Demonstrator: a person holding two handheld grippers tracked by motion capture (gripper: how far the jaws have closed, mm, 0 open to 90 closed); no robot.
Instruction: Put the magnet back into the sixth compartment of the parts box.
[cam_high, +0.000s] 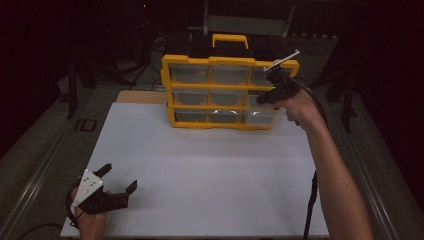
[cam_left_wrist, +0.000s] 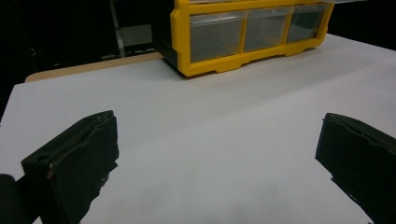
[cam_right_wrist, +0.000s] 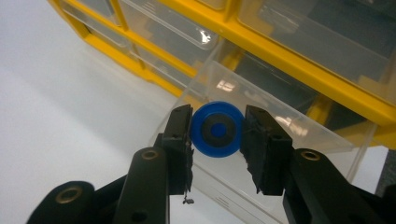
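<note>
A yellow organizer (cam_high: 222, 92) with clear drawers stands at the back of the white table (cam_high: 200, 175). Its bottom right drawer (cam_high: 262, 116) is pulled out. My right gripper (cam_high: 272, 92) hovers over that open drawer (cam_right_wrist: 261, 126) and is shut on a blue round disc (cam_right_wrist: 217, 129) with a dark centre, the pads pressing its two sides. My left gripper (cam_high: 120, 180) rests at the table's near left corner, jaws wide apart with nothing between them. In the left gripper view its fingers (cam_left_wrist: 74, 158) frame bare table, with the organizer (cam_left_wrist: 247, 32) far ahead.
A yellow carry handle (cam_high: 230, 40) tops the organizer. A brown board edge (cam_high: 142, 96) shows behind the white sheet at the left. Dark floor and black stands surround the table. A cable (cam_high: 310, 205) hangs by the right forearm.
</note>
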